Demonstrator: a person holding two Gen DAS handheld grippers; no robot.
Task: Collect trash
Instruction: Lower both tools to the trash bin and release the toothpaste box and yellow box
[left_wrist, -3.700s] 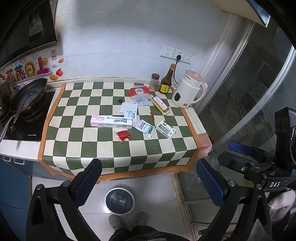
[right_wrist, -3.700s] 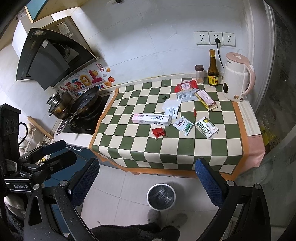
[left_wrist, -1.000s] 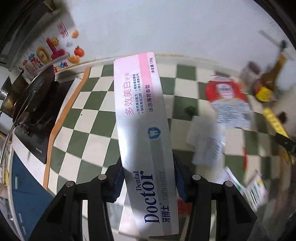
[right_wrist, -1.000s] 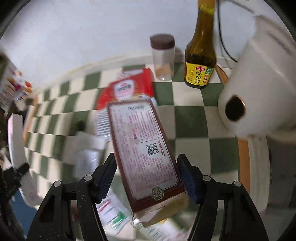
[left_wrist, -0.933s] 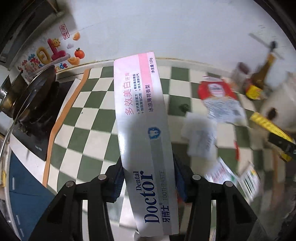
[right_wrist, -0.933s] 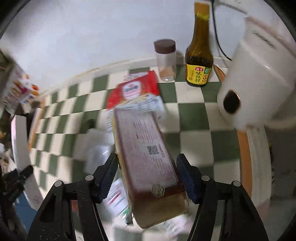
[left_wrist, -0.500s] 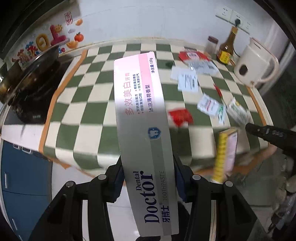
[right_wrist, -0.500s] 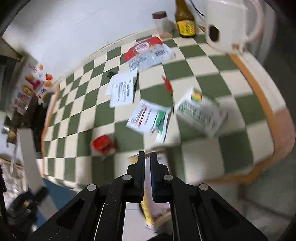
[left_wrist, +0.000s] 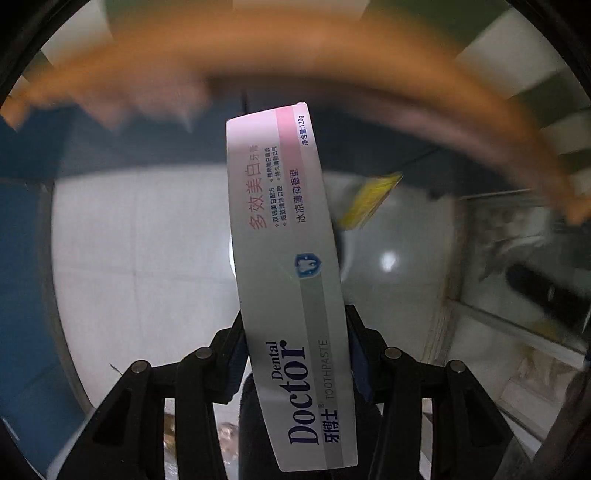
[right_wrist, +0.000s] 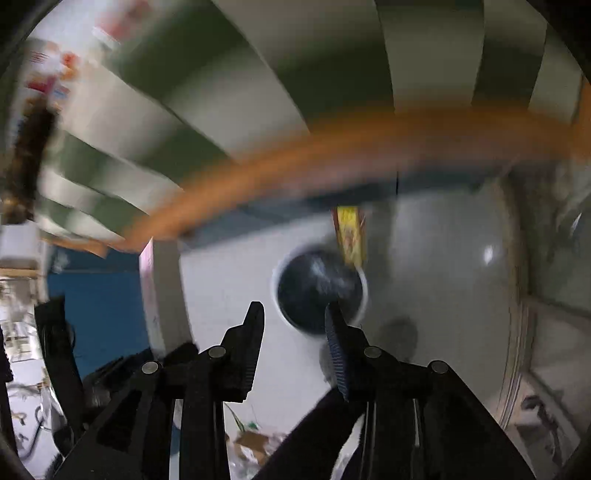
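My left gripper (left_wrist: 295, 350) is shut on a long white and pink toothpaste box (left_wrist: 288, 280), held out over the floor below the counter edge. The box also shows at the left of the right wrist view (right_wrist: 160, 295). My right gripper (right_wrist: 293, 314) is open and empty, pointing down at a round white bin with a black liner (right_wrist: 319, 291) on the floor. A yellow box (right_wrist: 351, 236) is in the air just above the bin's far rim; it also shows in the left wrist view (left_wrist: 369, 201), blurred.
The checkered counter cloth with its orange border (right_wrist: 332, 140) hangs over the top of both views, blurred. Pale floor tiles (left_wrist: 140, 258) lie below. A blue cabinet front (right_wrist: 99, 302) is at the left and a glass door frame (left_wrist: 498, 321) at the right.
Both grippers have swung down from the counter to the floor. My right gripper has opened and let go of the yellow box, which is falling toward the bin. The left still holds the toothpaste box.
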